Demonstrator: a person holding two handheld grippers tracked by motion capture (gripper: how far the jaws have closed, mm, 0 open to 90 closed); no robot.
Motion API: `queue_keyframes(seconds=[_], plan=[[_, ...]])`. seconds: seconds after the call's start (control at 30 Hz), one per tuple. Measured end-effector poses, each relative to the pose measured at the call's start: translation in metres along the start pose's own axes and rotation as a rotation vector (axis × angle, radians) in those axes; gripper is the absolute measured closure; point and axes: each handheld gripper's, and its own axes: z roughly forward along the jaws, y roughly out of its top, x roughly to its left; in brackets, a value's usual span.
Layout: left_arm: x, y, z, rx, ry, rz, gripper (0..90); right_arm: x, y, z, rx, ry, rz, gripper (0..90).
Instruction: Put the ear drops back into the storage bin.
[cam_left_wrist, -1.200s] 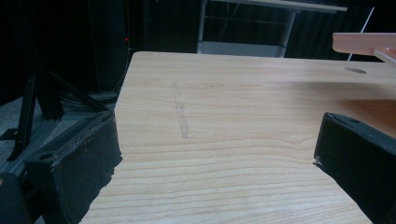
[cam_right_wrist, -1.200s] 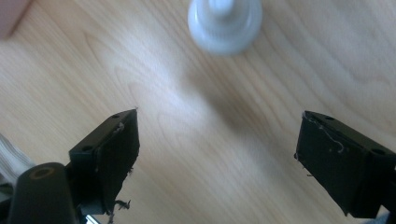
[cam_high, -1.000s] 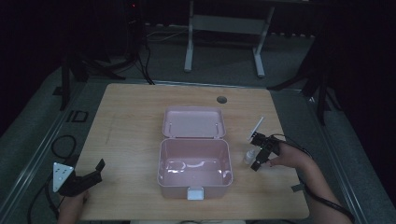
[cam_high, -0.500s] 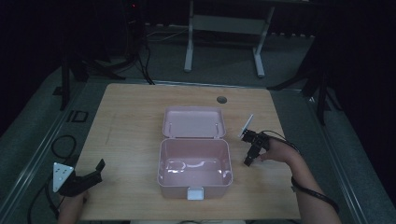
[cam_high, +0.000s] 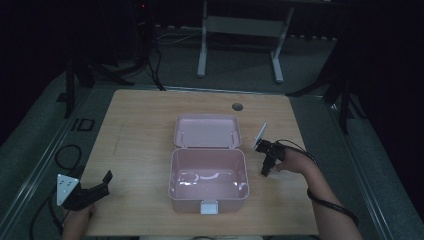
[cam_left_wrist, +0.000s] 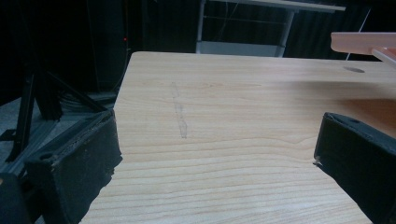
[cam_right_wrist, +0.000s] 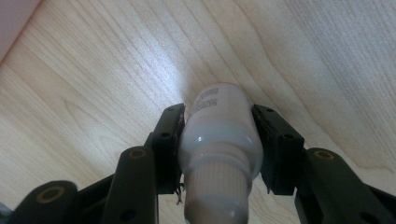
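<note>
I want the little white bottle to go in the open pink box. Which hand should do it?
The right. Its right gripper has just been closing and now clamps the small white plastic bottle beside the open pink plastic box. The left gripper, jaws apart, sits far off near the wooden table's corner.

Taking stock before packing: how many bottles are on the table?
1. A small white bottle lies on the table right of the open pink box, clamped in the right gripper. Others may be hidden.

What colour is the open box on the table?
The box is pale pink; the high view shows it best.
</note>
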Motion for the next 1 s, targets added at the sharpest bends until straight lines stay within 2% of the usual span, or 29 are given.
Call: queue_keyframes(seconds=[0.07,0.2,0.47,0.63,0.8,1.0], plan=[[0.0,0.0,0.0,0.002,-0.001,0.001,0.4,0.002,0.0,-0.002,0.01,-0.018,-0.018,59.2],[0.0,0.0,0.0,0.002,0.0,0.0,0.4,0.005,-0.003,-0.007,0.009,-0.022,-0.06,59.4],[0.0,0.0,0.0,0.005,0.002,0.001,0.4,0.013,-0.011,-0.019,-0.001,-0.043,-0.188,59.5],[0.0,0.0,0.0,0.004,0.003,0.0,0.4,0.019,-0.016,-0.025,0.001,-0.056,-0.292,59.6],[0.0,0.0,0.0,0.004,0.003,-0.002,0.5,0.029,-0.023,-0.03,-0.001,-0.084,-0.427,59.6],[0.0,0.0,0.0,0.004,0.003,-0.003,0.5,0.038,-0.028,-0.033,0.011,-0.128,-0.536,59.5]])
